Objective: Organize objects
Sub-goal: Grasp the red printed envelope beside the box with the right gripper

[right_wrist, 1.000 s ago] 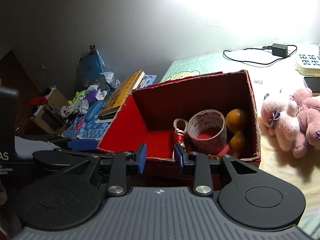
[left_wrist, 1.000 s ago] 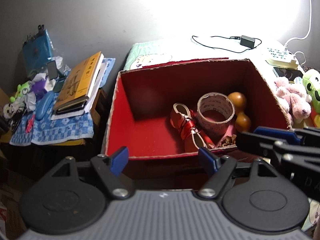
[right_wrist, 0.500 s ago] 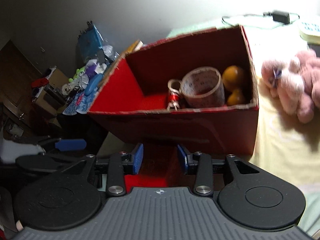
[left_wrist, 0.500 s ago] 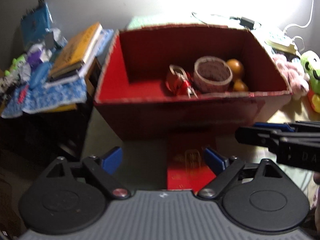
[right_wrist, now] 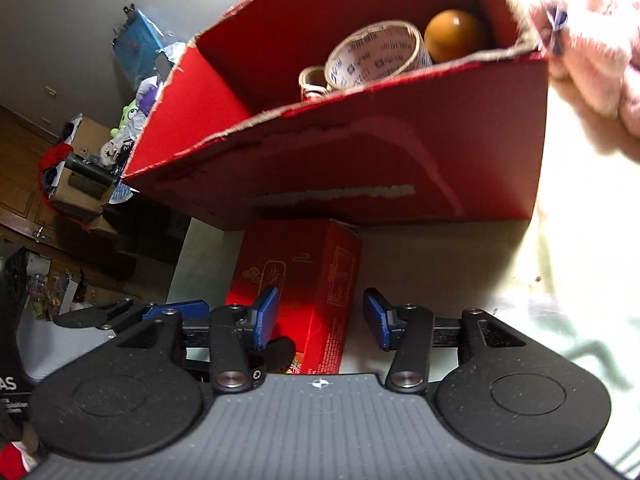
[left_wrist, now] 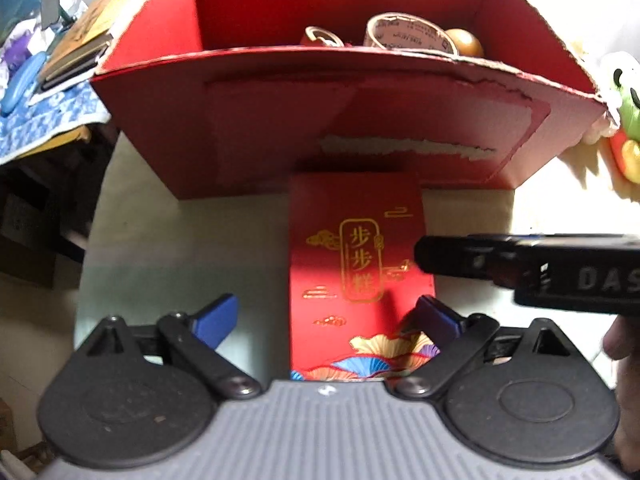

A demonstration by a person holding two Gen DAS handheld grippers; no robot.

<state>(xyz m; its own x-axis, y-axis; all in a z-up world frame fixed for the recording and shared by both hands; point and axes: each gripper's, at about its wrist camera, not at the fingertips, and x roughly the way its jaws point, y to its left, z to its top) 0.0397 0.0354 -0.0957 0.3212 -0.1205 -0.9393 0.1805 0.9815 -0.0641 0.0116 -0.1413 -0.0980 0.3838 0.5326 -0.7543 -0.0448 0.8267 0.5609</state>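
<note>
Right gripper [right_wrist: 320, 322] wide, straddling the small red carton [right_wrist: 308, 280] lying just before the red box [right_wrist: 360, 176]. Left gripper [left_wrist: 326, 320] also spread, empty. Center the carton first (it sits nearer the left pad), then close on its long sides.

One big red box [left_wrist: 256, 120], one small red carton [left_wrist: 356, 256] in front. Inside: one tape roll [left_wrist: 408, 34], one orange ball [left_wrist: 466, 42] showing. One green frog toy [left_wrist: 626, 96], one pink plush [right_wrist: 600, 60], two grippers.
</note>
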